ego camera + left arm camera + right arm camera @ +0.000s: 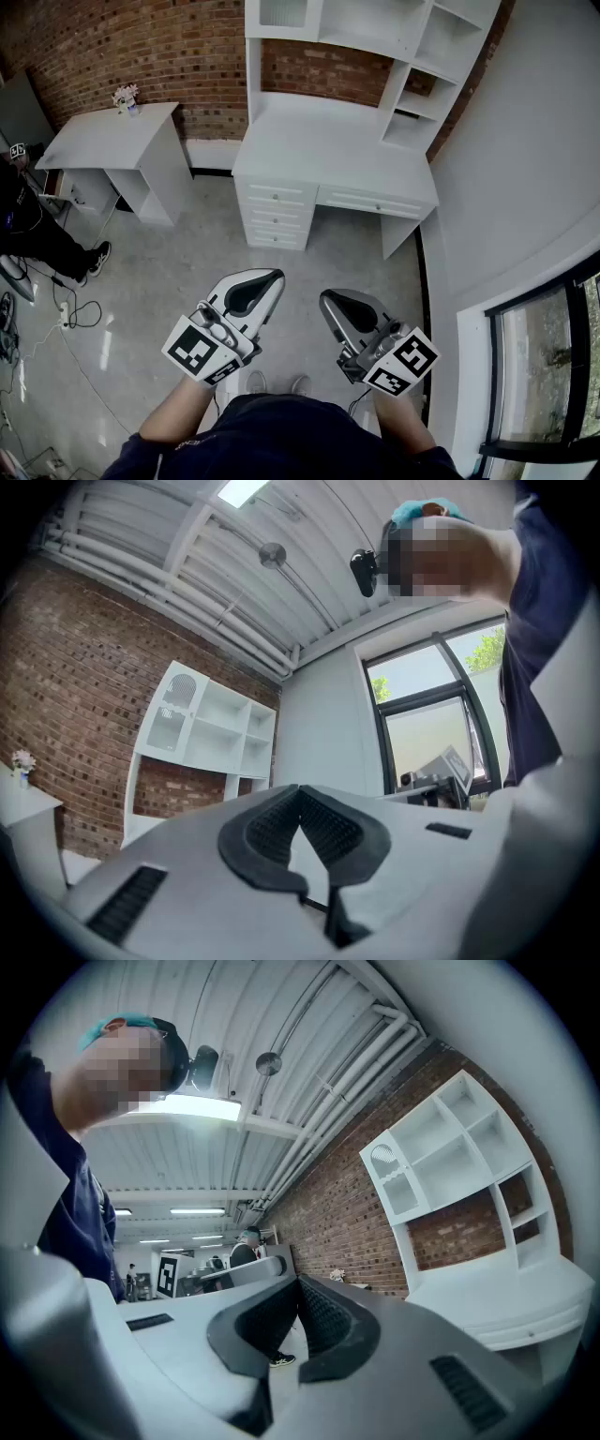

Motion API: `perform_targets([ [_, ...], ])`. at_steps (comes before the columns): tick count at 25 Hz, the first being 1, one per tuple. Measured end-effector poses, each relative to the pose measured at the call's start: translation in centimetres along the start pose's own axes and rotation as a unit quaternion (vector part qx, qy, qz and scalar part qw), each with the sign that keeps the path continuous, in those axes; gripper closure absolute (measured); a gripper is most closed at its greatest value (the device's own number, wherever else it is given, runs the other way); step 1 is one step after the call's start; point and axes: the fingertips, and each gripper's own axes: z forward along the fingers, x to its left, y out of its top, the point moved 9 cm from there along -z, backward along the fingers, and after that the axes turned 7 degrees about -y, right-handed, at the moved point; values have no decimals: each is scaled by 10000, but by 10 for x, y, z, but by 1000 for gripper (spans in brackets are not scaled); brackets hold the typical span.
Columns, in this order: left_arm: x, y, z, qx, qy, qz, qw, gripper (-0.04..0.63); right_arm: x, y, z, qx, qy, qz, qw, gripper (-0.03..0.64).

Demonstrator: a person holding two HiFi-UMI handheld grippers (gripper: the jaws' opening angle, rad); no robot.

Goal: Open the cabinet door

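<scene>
The cabinet door [282,11] is white, glazed and shut, at the upper left of the shelf unit [421,39]. The left tool [270,278] and right tool [328,302] have their jaws together, empty, well apart from it.

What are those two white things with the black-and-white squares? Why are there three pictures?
They are grabbing tools. A person holds the left gripper and the right gripper. One picture comes from a camera on the person's head, looking down; the other two come from cameras riding on the grippers. Both grippers are shut and hold nothing. Ahead stands a white desk with drawers and shelves; its small upper cabinet door looks closed. Some flowers sit on a small white side table.
</scene>
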Motion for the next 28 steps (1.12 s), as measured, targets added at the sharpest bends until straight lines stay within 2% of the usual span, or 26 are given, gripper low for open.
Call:
perform_targets([
  [10, -11, -3, 13, 37, 26, 12, 10000, 588, -11, 0, -12, -42, 100, 120, 9999, 591],
  [28, -67, -20, 53, 59, 404, 55, 9992, 588, -51, -3, -81, 32, 401, 352, 9986, 591],
])
